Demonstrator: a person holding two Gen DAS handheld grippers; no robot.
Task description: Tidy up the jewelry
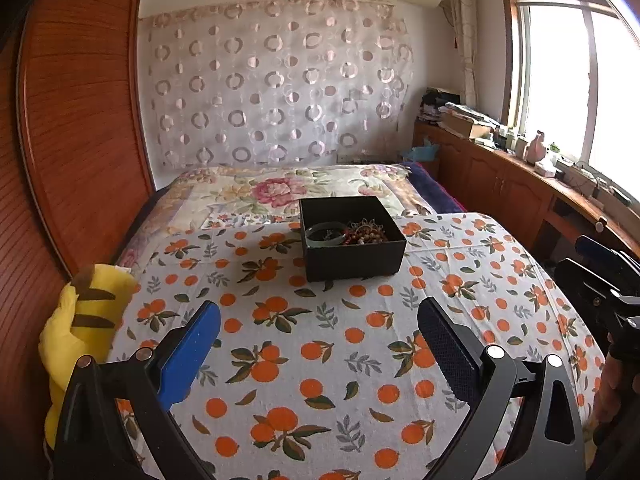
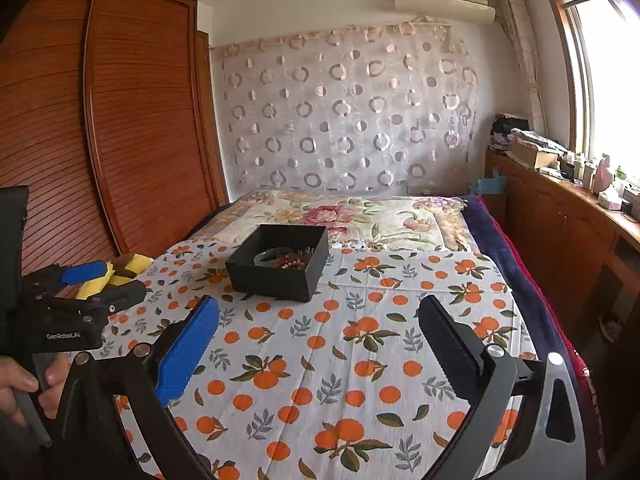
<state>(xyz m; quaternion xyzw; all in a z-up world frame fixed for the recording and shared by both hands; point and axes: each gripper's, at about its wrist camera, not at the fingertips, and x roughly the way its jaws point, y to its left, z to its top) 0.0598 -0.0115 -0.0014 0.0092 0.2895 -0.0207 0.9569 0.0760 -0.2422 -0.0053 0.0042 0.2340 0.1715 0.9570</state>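
A black open box (image 1: pixel 354 258) stands on the orange-print cloth (image 1: pixel 320 360) on the bed. In it lie a green bangle (image 1: pixel 325 232) and a heap of red and tan beads (image 1: pixel 366 234). The box also shows in the right wrist view (image 2: pixel 276 278), with the bangle (image 2: pixel 269 255) and beads (image 2: pixel 296 261). My left gripper (image 1: pixel 320 316) is open and empty, well short of the box. My right gripper (image 2: pixel 320 316) is open and empty, also short of the box. The left gripper shows in the right wrist view (image 2: pixel 102 280) at the left, the right one at the left wrist view's right edge (image 1: pixel 600 272).
A yellow striped plush toy (image 1: pixel 84 320) lies at the cloth's left edge beside the wooden wardrobe (image 1: pixel 80 120). A floral quilt (image 1: pixel 280 192) covers the bed behind the box. A wooden counter (image 1: pixel 520 176) with clutter runs under the window on the right.
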